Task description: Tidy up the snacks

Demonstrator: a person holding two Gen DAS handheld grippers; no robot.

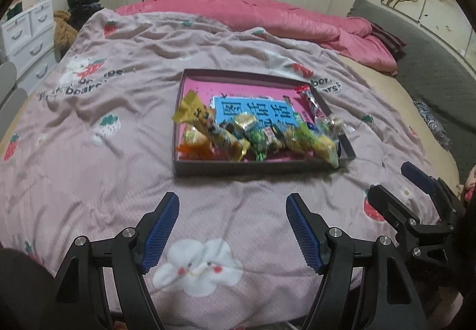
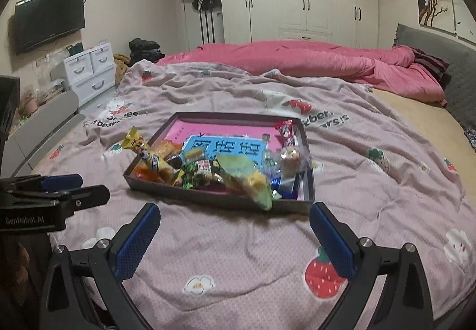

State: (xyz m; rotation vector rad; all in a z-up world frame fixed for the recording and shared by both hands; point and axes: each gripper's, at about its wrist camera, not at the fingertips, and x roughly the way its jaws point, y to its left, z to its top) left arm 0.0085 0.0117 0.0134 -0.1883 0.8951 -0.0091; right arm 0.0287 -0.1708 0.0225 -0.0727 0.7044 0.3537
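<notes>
Left wrist view: left gripper low over the bedspread, fingers spread wide, nothing between them.
Drawers: white drawer unit far off to the gripper's left, beside the bed.
Box: shallow dark tray box with pink floor, straight ahead of the left gripper, resting on the bedspread, apart from the fingertips.
Snacks: wrapped snacks piled along the box's near edge.
Yellow pack: long yellow packet at the pile's left end, tilted, sticking up over the left wall.
Blue card: blue printed card flat on the box floor behind the pile.
Red pack: red wrapper at the box's far right side.
Duvet: pink duvet bunched beyond the box.
Right gripper: seen at the right edge of the left view, also parted and empty.
Right wrist view: left gripper's body at the left edge; right gripper fingers wide apart, holding nothing, just short of the box's near wall.
Green pack: pale green-yellow packet hangs over that near wall, closest item to the right gripper.
Clear pack: clear-wrapped snack at the pile's right end.
</notes>
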